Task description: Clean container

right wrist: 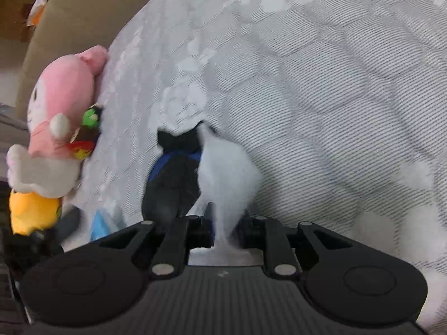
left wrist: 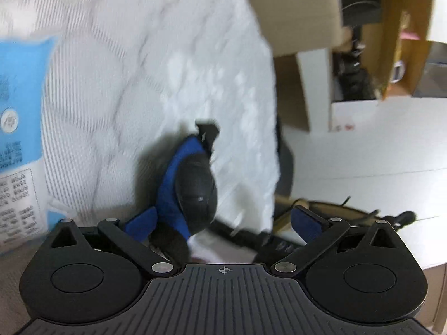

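My right gripper (right wrist: 225, 223) is nearly closed, pinching a white wipe (right wrist: 226, 173). My left gripper (left wrist: 220, 223) stands wide with nothing gripped. Just ahead of both lies the dark container (left wrist: 195, 189) with its blue trim, on a white quilted mattress (right wrist: 321, 89). A blue-and-white pack (left wrist: 19, 128) lies nearby. Plush toys (right wrist: 58, 117) line one mattress edge; cardboard boxes (left wrist: 296, 14) stand beyond on the pale floor (left wrist: 363, 153).
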Demonstrator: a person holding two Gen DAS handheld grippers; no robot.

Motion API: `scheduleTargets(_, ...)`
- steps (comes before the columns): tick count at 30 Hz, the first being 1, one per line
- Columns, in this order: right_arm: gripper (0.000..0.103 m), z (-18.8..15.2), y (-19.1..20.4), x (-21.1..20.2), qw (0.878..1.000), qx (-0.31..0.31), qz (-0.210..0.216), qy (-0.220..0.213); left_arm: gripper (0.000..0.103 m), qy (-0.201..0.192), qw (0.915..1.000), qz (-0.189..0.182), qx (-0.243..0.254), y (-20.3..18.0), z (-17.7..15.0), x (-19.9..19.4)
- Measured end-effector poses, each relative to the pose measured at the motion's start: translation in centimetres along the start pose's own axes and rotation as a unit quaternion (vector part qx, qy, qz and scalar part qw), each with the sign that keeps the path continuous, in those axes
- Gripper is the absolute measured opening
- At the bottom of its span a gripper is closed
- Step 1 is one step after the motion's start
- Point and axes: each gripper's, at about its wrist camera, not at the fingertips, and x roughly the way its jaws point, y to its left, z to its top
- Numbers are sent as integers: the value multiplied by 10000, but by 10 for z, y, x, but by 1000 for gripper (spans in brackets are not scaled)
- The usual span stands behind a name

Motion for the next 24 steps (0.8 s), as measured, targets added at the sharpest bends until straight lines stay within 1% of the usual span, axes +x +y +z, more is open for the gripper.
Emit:
scheduleTargets(1,19,0,0,1,9999,-17,82,83,103,-100,9999,-102,62,-4,3,-8)
scheduleTargets(2,24,-1,1,4,9995,-8,250,216,103,-133,9996,-253,54,-5,4,-13)
scheduleTargets(4,27,1,4,9,9971,-28,592,471,103,-198,9983,-541,45,-9,7,-24)
scheduleTargets(5,28,0,10,14,9964,-113,663,511,103,-232,9980,-574,86,-11,6,-26)
scheduleTargets(6,28,-1,16,13,9969,-253,605,446,103,-259,9982,-528,147,-12,4,-25)
scheduleTargets(7,28,-2,19,10,9977,-368,477,321,103,-258,9987,-398,178,-11,3,-24)
scheduleTargets(9,33,-1,20,0,9990,-421,164,-62,103,-238,9995,-81,199,-7,2,-20)
scheduleTargets(10,39,0,15,-7,9992,-293,202,-177,103,-214,9996,80,177,-4,1,-17)
scheduleTargets(11,45,2,10,-13,9992,-164,241,-291,103,-154,9997,150,150,-2,1,-14)
scheduleTargets(12,46,4,5,-19,9988,-27,295,-390,103,-93,9996,221,124,0,1,-11)
scheduleTargets(14,47,11,-6,-23,9969,346,604,-368,103,45,9993,349,106,1,1,-4)
scheduleTargets(16,50,11,-10,-27,9963,474,554,-449,103,185,9984,530,106,3,-1,5)
scheduleTargets(17,50,11,-11,-27,9968,454,404,-516,103,242,9976,635,95,6,-1,10)
scheduleTargets(18,51,11,-10,-27,9970,433,241,-591,103,241,9974,680,44,8,-1,13)
scheduleTargets(20,56,13,-10,-26,9963,447,-37,-731,103,208,9970,731,-121,12,2,16)
scheduleTargets(22,59,14,-14,-28,9944,582,-169,-865,103,133,9969,666,-407,17,4,12)
scheduleTargets(24,63,15,-21,-34,9918,783,-129,-1005,103,-170,9964,562,-610,20,2,0)
